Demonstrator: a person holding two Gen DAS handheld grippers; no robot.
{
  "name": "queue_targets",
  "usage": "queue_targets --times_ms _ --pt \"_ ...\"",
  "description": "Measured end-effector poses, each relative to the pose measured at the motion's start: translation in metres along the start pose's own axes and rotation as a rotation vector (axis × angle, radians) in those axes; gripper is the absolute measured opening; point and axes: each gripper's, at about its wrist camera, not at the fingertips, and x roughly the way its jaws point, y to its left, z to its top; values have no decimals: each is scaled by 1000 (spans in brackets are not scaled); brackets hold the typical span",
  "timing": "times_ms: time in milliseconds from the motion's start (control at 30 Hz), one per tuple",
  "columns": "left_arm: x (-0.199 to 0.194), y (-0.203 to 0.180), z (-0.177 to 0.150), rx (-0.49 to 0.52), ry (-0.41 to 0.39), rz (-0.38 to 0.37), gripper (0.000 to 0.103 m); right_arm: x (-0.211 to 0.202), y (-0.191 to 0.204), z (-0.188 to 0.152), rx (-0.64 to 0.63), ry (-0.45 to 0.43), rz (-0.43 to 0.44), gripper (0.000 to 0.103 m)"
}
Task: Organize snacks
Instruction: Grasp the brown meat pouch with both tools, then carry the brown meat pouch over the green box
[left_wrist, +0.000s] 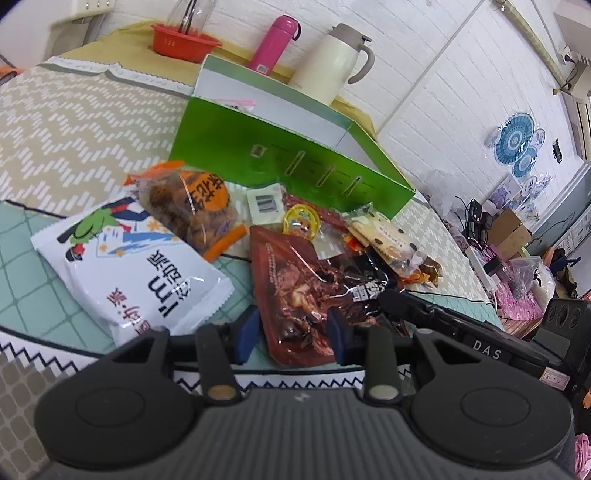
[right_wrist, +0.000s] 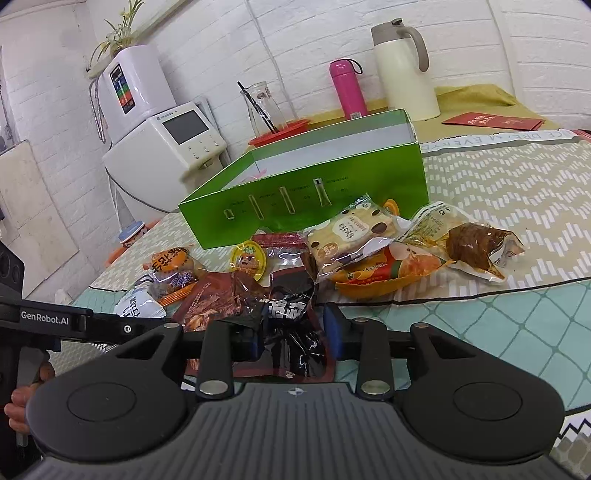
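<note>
Snack packets lie heaped on the patterned counter (left_wrist: 74, 122) before an open green box (left_wrist: 291, 162); in the left wrist view the left tongs (left_wrist: 293, 338) sit narrowed around the near end of a dark brown foil pouch (left_wrist: 306, 280), pads seemingly pressing its sides, with a white packet (left_wrist: 136, 273) just beside. In the right wrist view the right tongs (right_wrist: 295, 334) stand half-wide astride a black wrapper (right_wrist: 291, 314), though whether they grip it I cannot tell.

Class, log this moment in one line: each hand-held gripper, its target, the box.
left hand-held gripper: astride dark packet, grip unclear | right hand-held gripper: astride same packet, grip unclear | green box: open, packet outside
</note>
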Motion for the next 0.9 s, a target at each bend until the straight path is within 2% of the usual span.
queue_targets --times_ms 100,133,167,233,300,367,667,900 --pt "2 -7 -1 46 -7 40 28 1 -1 -1 11 5 -2 62" --pt "2 -11 -2 70 -13 74 18 1 -1 -1 13 6 -4 62" --pt "2 -13 -4 85 -18 96 12 0 0 0 13 5 -10 60" --pt "-1 -15 -6 97 -24 108 6 -3 4 -1 1 5 -27 53" --pt "-8 -18 -6 108 -44 109 4 -8 10 -2 -32 4 -47 40" --pt "-18 -20 -6 112 -70 102 5 -15 15 -3 -47 0 -44 34" --pt "-53 -33 9 138 -164 60 4 -46 38 8 -96 -114 -29 29" --pt "-46 -35 51 128 -214 30 4 -37 40 43 -136 -181 -41 28"
